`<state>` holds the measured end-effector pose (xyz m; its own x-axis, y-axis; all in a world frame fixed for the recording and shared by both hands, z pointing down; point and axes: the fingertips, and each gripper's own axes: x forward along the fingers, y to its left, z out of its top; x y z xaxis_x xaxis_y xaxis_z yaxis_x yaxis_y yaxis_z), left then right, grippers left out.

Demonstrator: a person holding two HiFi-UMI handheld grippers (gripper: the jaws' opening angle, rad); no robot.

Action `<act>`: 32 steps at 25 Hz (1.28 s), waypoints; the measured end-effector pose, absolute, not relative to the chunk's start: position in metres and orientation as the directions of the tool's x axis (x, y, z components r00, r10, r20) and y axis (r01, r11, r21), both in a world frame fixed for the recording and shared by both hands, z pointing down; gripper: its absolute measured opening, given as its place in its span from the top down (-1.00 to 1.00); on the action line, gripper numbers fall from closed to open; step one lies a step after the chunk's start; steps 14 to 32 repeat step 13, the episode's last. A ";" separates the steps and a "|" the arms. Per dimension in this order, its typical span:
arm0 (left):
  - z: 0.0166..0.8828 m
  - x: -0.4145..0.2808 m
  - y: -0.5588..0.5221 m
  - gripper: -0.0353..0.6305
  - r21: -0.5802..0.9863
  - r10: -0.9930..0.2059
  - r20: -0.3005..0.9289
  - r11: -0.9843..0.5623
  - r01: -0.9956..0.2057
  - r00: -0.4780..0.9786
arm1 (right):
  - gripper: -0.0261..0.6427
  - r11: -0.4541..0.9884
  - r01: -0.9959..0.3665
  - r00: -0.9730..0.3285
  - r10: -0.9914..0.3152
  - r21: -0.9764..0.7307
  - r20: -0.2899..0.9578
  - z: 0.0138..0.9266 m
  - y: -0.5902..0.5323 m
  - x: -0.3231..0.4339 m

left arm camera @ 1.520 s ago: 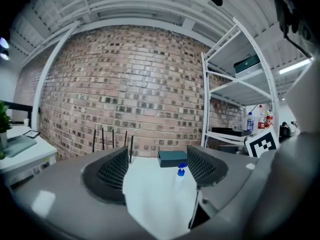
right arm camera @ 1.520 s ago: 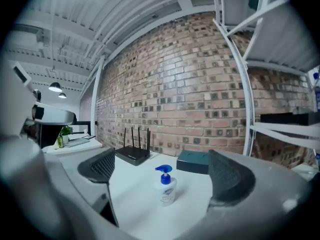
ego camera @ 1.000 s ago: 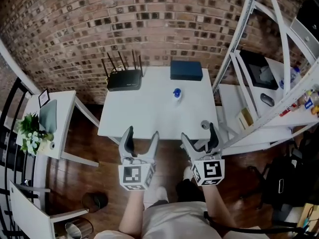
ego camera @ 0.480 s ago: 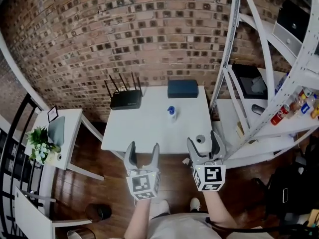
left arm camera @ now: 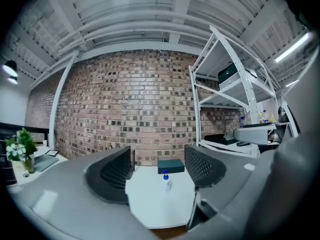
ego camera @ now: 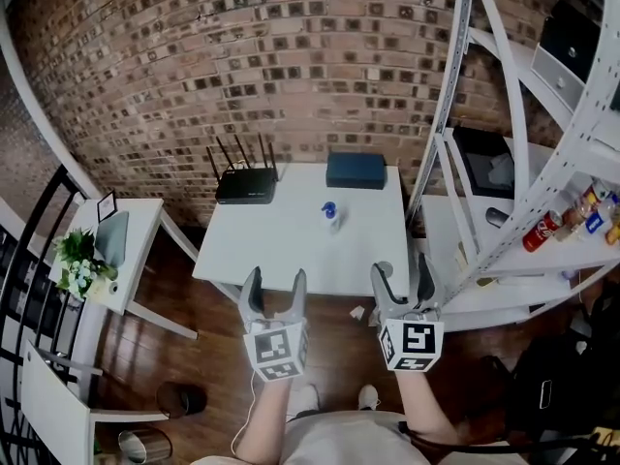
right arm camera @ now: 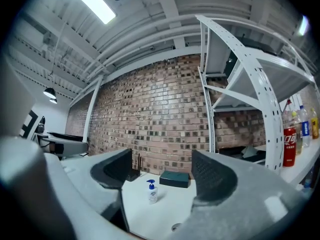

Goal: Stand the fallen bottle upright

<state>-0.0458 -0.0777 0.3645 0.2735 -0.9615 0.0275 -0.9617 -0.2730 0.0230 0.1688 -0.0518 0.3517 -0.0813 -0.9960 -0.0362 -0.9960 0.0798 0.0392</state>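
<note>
A small clear bottle with a blue pump top (ego camera: pixel 330 214) stands upright near the middle of the white table (ego camera: pixel 281 245). It also shows in the left gripper view as the bottle (left arm camera: pixel 166 180) and in the right gripper view as the bottle (right arm camera: pixel 151 191). My left gripper (ego camera: pixel 275 289) hovers off the table's near edge with its jaws apart and nothing between them. My right gripper (ego camera: pixel 402 281) is level beside it, at the table's near right corner, jaws apart and empty. Both point level at the brick wall, well short of the bottle.
A black router (ego camera: pixel 245 184) and a dark blue box (ego camera: pixel 356 170) sit at the table's far edge. A small round fitting (ego camera: pixel 385 269) is at the near right corner. A white shelf rack (ego camera: pixel 504 192) stands right, a side table with a plant (ego camera: pixel 82 264) left.
Both grippers have drawn back from the table's near edge toward the person and risen a little. The bottle has stayed upright in place.
</note>
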 end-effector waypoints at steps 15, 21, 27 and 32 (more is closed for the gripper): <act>0.376 -0.033 -0.071 -0.08 0.033 -0.946 0.092 -0.310 -0.950 0.312 | -0.14 0.085 -0.995 -0.087 -0.996 0.045 -0.036 0.353 -0.047 0.170; 0.376 -0.033 -0.071 -0.08 0.033 -0.946 0.092 -0.310 -0.950 0.312 | -0.14 0.085 -0.995 -0.087 -0.996 0.045 -0.036 0.353 -0.047 0.170; 0.376 -0.033 -0.071 -0.08 0.033 -0.946 0.092 -0.310 -0.950 0.312 | -0.14 0.085 -0.995 -0.087 -0.996 0.045 -0.036 0.353 -0.047 0.170; 0.376 -0.033 -0.071 -0.08 0.033 -0.946 0.092 -0.310 -0.950 0.312 | -0.14 0.085 -0.995 -0.087 -0.996 0.045 -0.036 0.353 -0.047 0.170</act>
